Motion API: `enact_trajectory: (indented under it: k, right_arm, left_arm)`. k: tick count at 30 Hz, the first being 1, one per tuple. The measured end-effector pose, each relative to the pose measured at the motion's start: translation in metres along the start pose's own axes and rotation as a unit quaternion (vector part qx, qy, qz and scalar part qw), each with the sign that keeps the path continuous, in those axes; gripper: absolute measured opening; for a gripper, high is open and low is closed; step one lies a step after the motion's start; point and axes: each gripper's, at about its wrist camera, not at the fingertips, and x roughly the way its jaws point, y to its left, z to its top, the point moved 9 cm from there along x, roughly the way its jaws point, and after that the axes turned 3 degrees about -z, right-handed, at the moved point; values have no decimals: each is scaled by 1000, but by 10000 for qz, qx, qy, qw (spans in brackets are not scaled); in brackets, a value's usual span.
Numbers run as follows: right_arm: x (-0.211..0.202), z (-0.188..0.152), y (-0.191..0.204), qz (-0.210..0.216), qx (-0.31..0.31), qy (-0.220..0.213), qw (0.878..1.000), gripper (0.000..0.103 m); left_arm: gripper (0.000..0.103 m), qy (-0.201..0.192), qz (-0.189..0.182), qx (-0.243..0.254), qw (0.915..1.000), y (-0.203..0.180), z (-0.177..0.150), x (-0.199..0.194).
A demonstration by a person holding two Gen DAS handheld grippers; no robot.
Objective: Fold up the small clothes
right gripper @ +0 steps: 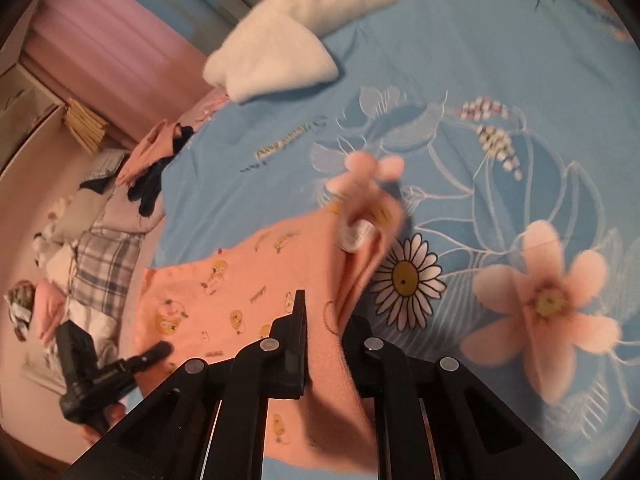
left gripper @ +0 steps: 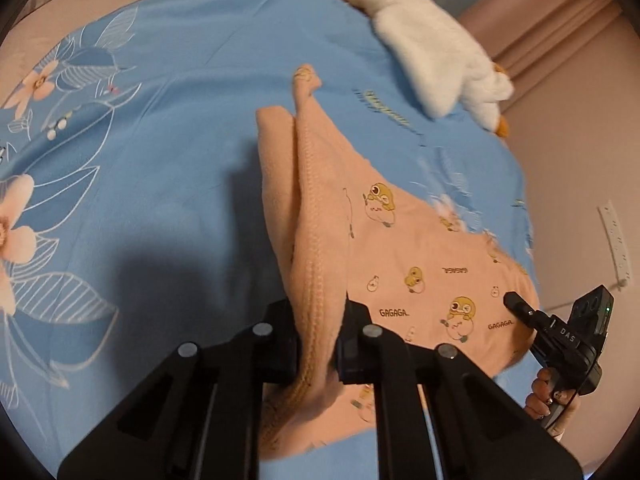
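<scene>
A small peach garment (left gripper: 420, 248) printed with yellow ducks and "GAGAGA" lies on the blue floral bedsheet (left gripper: 180, 120). My left gripper (left gripper: 318, 340) is shut on its ribbed edge, which runs up between the two fingers and away as a raised fold. In the right wrist view the same garment (right gripper: 240, 288) is pinched by my right gripper (right gripper: 326, 344), shut on the opposite edge, which is lifted and blurred. Each gripper shows in the other's view: the right one (left gripper: 520, 308) at the garment's far side, held by a hand (left gripper: 548, 392), and the left one (right gripper: 154, 354) at lower left.
A white plush toy (left gripper: 432, 52) (right gripper: 280, 52) lies on the sheet (right gripper: 500, 80) beyond the garment. Several other clothes are heaped (right gripper: 100, 248) past the bed's edge, and pink and dark items (right gripper: 156, 160) lie at the bed's corner. A power strip (left gripper: 616, 240) hangs on the wall.
</scene>
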Motion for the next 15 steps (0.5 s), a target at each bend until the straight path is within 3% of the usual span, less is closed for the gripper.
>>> enact_trajectory:
  k: [7,15]
  right_arm:
    - [-57,-11,3,-90,-277,-272,9992,12]
    - [-38,-55,-50,-472,198,368,9980,12]
  left_arm:
    - [12,40,-233,280,9993,-28,-30,-35]
    - [12,638,136,-5,9979,5,-96,-9]
